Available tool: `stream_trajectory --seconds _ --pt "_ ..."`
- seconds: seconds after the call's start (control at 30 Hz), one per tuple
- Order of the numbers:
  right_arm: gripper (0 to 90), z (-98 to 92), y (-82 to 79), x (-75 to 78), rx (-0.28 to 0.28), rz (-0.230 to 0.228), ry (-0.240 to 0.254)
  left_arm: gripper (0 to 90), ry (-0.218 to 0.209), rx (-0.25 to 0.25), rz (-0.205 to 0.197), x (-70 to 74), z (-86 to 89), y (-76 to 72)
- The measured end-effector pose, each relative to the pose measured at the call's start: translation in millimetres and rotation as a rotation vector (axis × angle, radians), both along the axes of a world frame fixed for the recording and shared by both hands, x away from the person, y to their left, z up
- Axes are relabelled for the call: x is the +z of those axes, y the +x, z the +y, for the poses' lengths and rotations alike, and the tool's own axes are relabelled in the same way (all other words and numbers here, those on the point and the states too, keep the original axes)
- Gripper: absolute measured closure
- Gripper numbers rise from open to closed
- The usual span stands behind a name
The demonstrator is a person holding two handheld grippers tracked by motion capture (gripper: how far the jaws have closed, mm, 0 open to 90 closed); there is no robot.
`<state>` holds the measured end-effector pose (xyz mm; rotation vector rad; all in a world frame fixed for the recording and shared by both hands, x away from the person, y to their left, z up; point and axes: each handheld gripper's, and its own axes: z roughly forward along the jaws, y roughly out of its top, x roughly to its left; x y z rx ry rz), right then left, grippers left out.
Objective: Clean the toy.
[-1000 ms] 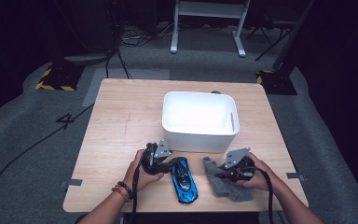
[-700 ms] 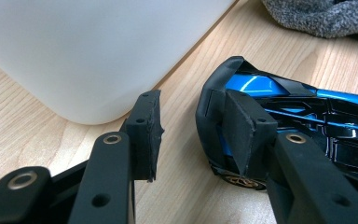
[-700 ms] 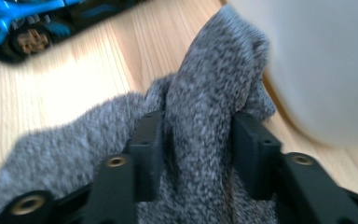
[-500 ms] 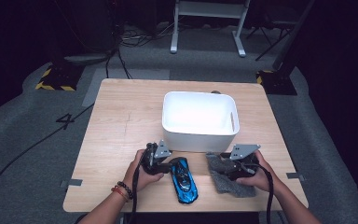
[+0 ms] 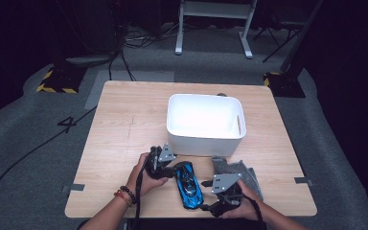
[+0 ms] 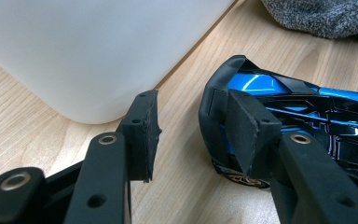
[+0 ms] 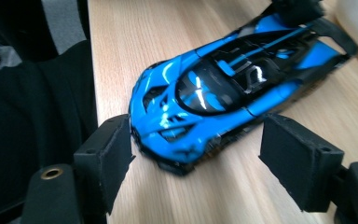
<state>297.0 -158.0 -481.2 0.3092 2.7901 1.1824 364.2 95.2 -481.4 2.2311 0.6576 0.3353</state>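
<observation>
Pretty dark room overall. Grey carpet [image 5: 52, 158] with black cables [image 5: 120, 57] trailing around, a white metal stand [image 5: 215, 28] at the back, yellow-black hazard tape [image 5: 52, 88] beside the light wood desk [image 5: 124, 129].

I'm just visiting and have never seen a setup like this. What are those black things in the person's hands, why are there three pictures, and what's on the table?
There is no robot here: a person holds handheld tongs in each hand, the left tongs and the right tongs.

One picture looks down from above the table. The other two come from small cameras riding on each pair of tongs, looking along their black jaws.

On the table stand a white tub, a blue toy car in front of it, and a grey cloth beside the car.

The left tongs have one pad against the car's rear; nothing lies between the jaws. The right tongs have just been opening and face the car's nose with jaws apart, not touching it.
</observation>
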Motion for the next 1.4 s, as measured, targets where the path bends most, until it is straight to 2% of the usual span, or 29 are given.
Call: stream_trajectory --seconds 0.1,0.17,0.23,0.27,0.3,0.33,0.4,0.43,0.57,0.67,0.73,0.8,0.83,0.9,0.93,1.03,1.1,1.17,1.2,1.23,1.33,1.4 --pt "23.2 5.1 -2.5 -3.7 0.017 0.001 -0.004 53.6 -0.005 -0.011 0.009 0.0 2.1 1.4" --pt "22.8 6.0 -2.7 -5.7 0.01 -0.009 -0.01 48.1 -0.01 -0.017 0.019 0.0 4.5 2.9" --pt "24.5 5.2 -0.6 -7.5 -0.007 -0.011 -0.013 36.6 -0.017 -0.045 0.056 -0.4 7.1 4.3" --pt "24.0 4.6 1.2 -8.9 -0.008 -0.001 -0.01 30.6 -0.025 -0.059 0.083 -1.4 8.9 4.2" --pt "23.1 3.5 3.0 -10.5 -0.008 0.01 -0.012 25.9 -0.035 -0.064 0.092 -0.8 10.7 3.7" --pt "22.7 3.1 3.8 -11.3 -0.008 0.016 -0.014 25.6 -0.045 -0.083 0.098 0.9 12.9 2.3" --pt "23.4 2.7 4.4 -12.7 -0.004 0.017 -0.018 17.8 -0.032 -0.128 0.088 4.7 16.9 -2.8" --pt "23.8 2.6 4.5 -13.0 -0.004 0.019 -0.017 18.2 -0.037 -0.153 0.097 6.0 18.8 -5.8" --pt "26.1 1.0 7.1 -12.7 -0.001 0.019 -0.022 17.7 0.003 -0.262 0.167 1.6 18.1 -18.9" --pt "28.0 -3.7 11.9 -10.8 -0.032 0.009 -0.013 17.1 0.051 -0.312 0.148 -4.6 7.6 -30.4" --pt "27.2 -6.8 15.1 -9.8 -0.046 0.014 -0.008 9.2 0.046 -0.305 0.114 -4.3 0.8 -35.8" --pt "27.3 -8.8 17.4 -9.2 -0.055 0.011 -0.007 8.5 0.045 -0.293 0.076 -3.1 -3.3 -38.4" --pt "27.7 -9.6 18.4 -9.0 -0.064 0.01 -0.006 8.0 0.048 -0.281 0.066 -3.4 -5.1 -39.0" --pt "29.8 -12.4 21.8 -8.4 -0.09 0.007 -0.006 0.3 0.049 -0.255 0.065 -5.9 -9.4 -40.1" --pt "31.4 -14.1 23.7 -8.2 -0.106 0.01 -0.006 0.0 0.056 -0.255 0.039 -6.1 -11.5 -41.7" --pt "32.4 -17.4 28.7 -10.6 -0.133 0.016 -0.018 0.0 0.097 -0.236 0.005 -6.0 -19.1 -45.9" --pt "33.5 -16.9 29.7 -13.6 -0.138 0.016 -0.038 0.0 0.091 -0.212 -0.014 -5.3 -22.8 -45.0" --pt "33.3 -15.7 30.8 -14.9 -0.141 0.019 -0.038 1.1 0.09 -0.163 -0.044 -5.5 -27.4 -43.6" --pt "33.1 -15.1 31.6 -14.7 -0.137 0.023 -0.039 4.7 0.084 -0.162 -0.037 -5.3 -28.9 -41.4" --pt "33.5 -15.1 32.0 -14.2 -0.138 0.021 -0.035 3.1 0.085 -0.163 -0.03 -5.0 -29.7 -38.9" --pt "33.4 -17.4 32.7 -12.9 -0.148 0.016 -0.036 2.6 0.043 -0.159 -0.002 -5.4 -28.4 -33.4" --pt "33.4 -19.8 33.9 -13.0 -0.159 0.026 -0.03 10.7 0.038 -0.199 -0.005 -2.6 -22.7 -32.0"
